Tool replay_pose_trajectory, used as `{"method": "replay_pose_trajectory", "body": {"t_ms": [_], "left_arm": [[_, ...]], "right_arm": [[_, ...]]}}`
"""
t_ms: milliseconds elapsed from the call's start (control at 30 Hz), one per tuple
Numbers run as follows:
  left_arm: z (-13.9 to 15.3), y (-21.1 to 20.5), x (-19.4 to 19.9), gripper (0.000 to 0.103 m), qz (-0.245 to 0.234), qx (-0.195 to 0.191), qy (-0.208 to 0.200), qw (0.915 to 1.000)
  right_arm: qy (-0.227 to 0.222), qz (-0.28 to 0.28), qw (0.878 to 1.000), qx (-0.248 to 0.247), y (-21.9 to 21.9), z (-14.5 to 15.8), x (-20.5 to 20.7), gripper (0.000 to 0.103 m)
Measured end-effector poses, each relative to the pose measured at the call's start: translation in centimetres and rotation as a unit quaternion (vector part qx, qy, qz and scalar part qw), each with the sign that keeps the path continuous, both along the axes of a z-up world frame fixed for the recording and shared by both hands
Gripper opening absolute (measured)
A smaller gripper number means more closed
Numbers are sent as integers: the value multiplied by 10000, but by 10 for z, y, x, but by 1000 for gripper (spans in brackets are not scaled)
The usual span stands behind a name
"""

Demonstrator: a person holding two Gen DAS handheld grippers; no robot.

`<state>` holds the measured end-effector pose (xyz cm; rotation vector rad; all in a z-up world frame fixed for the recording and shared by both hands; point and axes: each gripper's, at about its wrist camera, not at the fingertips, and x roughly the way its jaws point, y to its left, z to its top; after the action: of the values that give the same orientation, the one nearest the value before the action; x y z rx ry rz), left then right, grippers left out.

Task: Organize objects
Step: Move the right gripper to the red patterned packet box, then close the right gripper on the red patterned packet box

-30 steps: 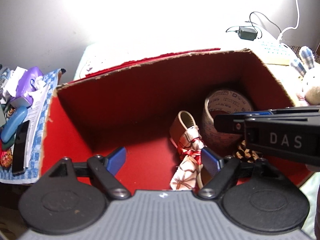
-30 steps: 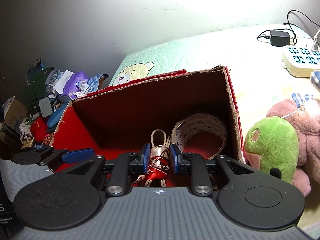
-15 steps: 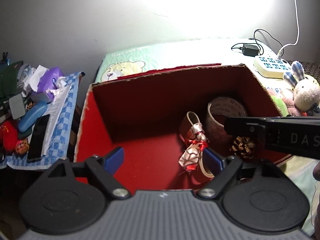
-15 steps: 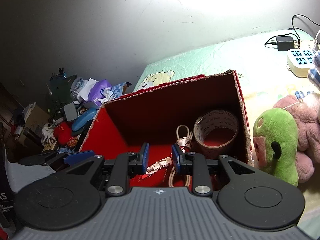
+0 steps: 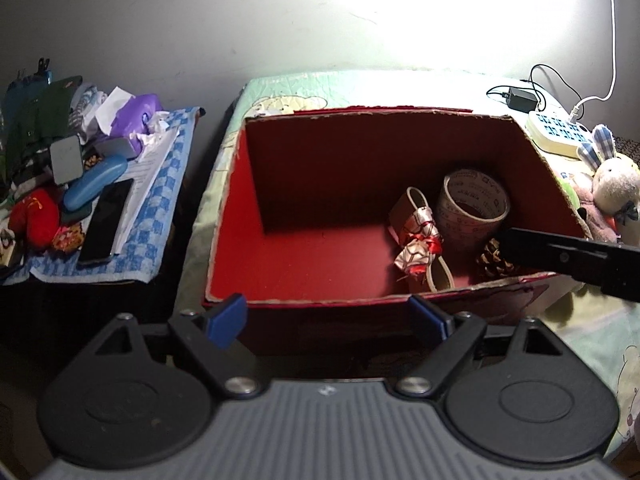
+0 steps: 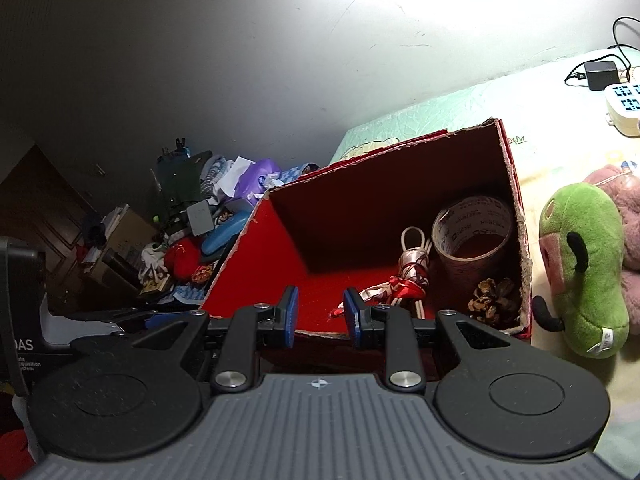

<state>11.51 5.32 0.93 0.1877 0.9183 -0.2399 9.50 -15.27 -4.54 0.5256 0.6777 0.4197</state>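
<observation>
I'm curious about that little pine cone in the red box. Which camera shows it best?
The right wrist view: the pine cone sits whole beside the tape roll. In the left wrist view the pine cone is partly hidden behind the other tool's black finger.

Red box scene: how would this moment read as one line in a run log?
red box: holds ribbon bundle, tape roll, pine cone | left tool: open, empty | right tool: jaws apart, empty
</observation>
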Motion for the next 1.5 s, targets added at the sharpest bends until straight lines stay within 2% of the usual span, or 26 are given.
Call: {"method": "replay_pose_trajectory", "body": {"t_ms": [167, 400, 567, 733, 867, 1033, 1233, 1367, 1400, 1500], "left_arm": [[-5, 0, -15, 88, -207, -157, 126, 9996], [-28, -2, -38, 89, -661, -436, 482, 9957], [-42, -4, -46, 89, -899, -569, 686, 9920], [-59, -5, -43, 89, -984, -588, 950, 9889], [-68, -4, -40, 89, -990, -692, 1129, 9862], [-79, -10, -41, 89, -1095, -635, 1249, 9841], [-88, -14, -40, 91, -1189, -679, 1364, 9811], [-89, -13, -39, 91, -1265, -792, 1418, 9786], [-90, -14, -39, 91, -1307, -836, 1453, 9772], [-99, -13, -35, 92, -1317, -966, 1597, 9736]], "right_arm": [[-115, 365, 9993, -56, 7, -6, -11, 28], [75, 710, 9970, -305, 17, -23, -17, 29], [519, 728, 9958, -187, 18, -38, -11, 29], [982, 665, 9926, -255, 21, -51, -7, 36], [1211, 556, 9907, -291, 20, -59, -6, 37], [1533, 510, 9865, -254, 19, -68, -4, 42], [1829, 497, 9818, -138, 18, -77, -3, 43], [2012, 532, 9781, -67, 20, -81, 0, 43], [2048, 530, 9773, -69, 20, -82, 0, 47], [2130, 512, 9757, -47, 19, -84, -1, 48]]}}
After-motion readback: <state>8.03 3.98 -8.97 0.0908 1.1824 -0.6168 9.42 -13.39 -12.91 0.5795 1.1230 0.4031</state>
